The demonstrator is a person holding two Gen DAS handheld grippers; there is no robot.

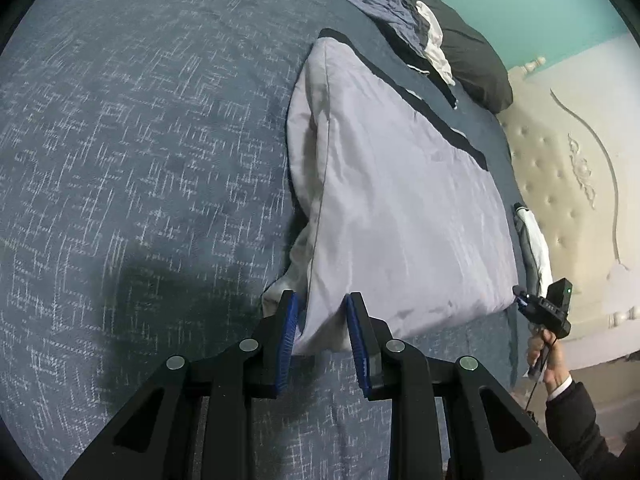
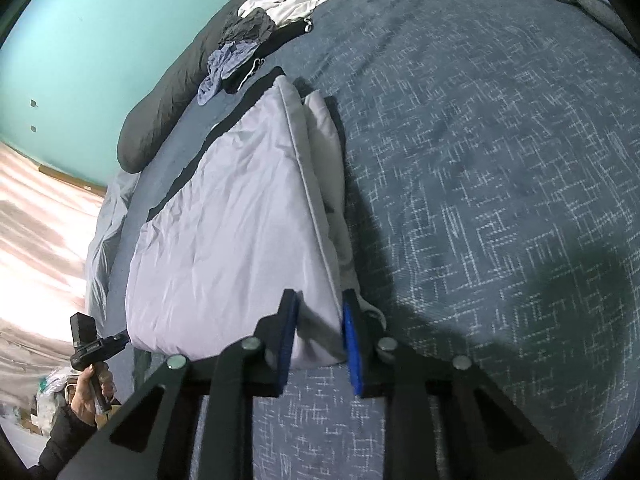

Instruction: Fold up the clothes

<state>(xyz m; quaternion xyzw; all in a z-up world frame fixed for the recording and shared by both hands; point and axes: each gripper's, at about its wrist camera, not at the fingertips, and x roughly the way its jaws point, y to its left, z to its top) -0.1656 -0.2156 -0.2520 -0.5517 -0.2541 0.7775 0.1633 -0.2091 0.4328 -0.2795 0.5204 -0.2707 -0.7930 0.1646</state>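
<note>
While the pale grey garment [image 1: 400, 200] lies partly folded on the bed [image 1: 140, 160], each tool takes one of its near corners. The left tool [image 1: 320, 320] has its blue pads either side of one corner, the cloth bunched between them; they look pinched on it, though the contact itself is hard to make out. The right tool [image 2: 318, 320] straddles the other near corner in the same way, and its pads seem to press on the fabric. Holding both corners of one edge lets the person lift that edge evenly, so the likely purpose is to carry it across the garment for the next fold.

The garment sits near the bed's edge, just beside a dark strip of cloth [image 1: 420, 100] that shows along its far side; whether that strip belongs to the garment or lies under it cannot be told. A white inner layer [image 1: 296, 264] pokes out at the folded side. Beyond, a heap of clothes [image 1: 400, 12] waits by a dark bolster [image 1: 472, 52], its pieces too tangled to sort apart. More cloth [image 1: 532, 248] lies by the headboard [image 1: 580, 160], cut off. Each camera shows the other hand [image 1: 548, 364] only at the frame's edge.
</note>
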